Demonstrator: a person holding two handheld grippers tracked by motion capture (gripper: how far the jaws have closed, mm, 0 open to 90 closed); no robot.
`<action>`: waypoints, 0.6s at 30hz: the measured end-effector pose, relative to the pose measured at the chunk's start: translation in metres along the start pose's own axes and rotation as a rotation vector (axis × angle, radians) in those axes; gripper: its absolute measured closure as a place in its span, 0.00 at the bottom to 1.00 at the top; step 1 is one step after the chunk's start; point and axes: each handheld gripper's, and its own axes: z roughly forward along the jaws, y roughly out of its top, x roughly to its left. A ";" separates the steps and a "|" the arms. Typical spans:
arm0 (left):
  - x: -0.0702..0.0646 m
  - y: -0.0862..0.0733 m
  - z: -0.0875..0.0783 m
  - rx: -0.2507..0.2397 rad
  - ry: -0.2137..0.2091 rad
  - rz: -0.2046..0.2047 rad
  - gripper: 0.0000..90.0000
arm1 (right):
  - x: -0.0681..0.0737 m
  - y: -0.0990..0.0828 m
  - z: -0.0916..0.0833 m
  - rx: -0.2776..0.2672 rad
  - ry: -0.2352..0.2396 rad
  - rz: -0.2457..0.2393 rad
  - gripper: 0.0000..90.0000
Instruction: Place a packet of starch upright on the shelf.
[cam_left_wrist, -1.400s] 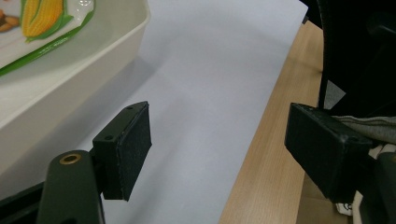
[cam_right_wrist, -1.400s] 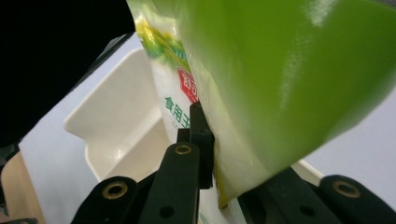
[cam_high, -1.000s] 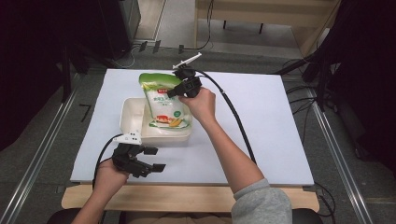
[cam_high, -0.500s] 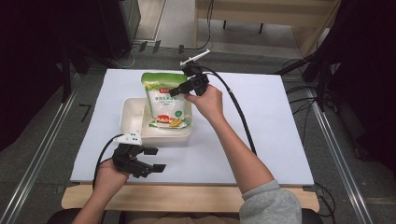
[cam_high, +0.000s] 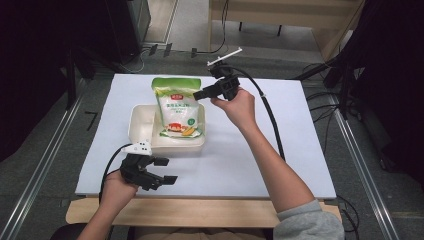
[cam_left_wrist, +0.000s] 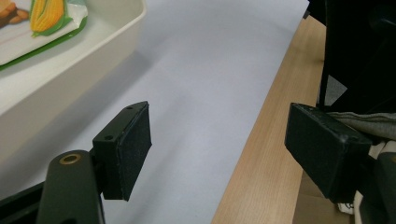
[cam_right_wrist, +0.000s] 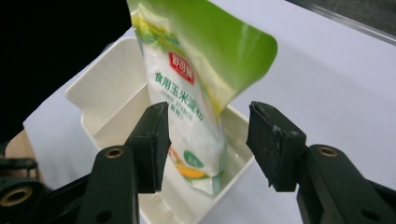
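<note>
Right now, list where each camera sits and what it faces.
High view: above the table's near edge, facing down on white tray, both forearms, left gripper.
Left gripper view: between open jaws, facing the tablecloth.
Right gripper view: between open jaws, facing the corn starch bag.
All three views share tray and bag.

High view looks steeply down from above; both gripper views sit low and close (each sharing its white tray (cam_high: 137, 120)).
</note>
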 end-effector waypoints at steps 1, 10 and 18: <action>0.000 0.000 0.000 0.000 0.002 -0.004 0.26 | 0.000 -0.002 -0.004 -0.002 0.003 -0.001 0.56; 0.002 0.000 0.000 -0.002 0.002 -0.008 0.26 | 0.003 -0.018 -0.031 -0.002 -0.001 -0.036 0.56; -0.002 0.000 0.000 0.001 0.002 -0.003 0.26 | -0.015 -0.053 -0.031 0.013 -0.003 0.007 0.56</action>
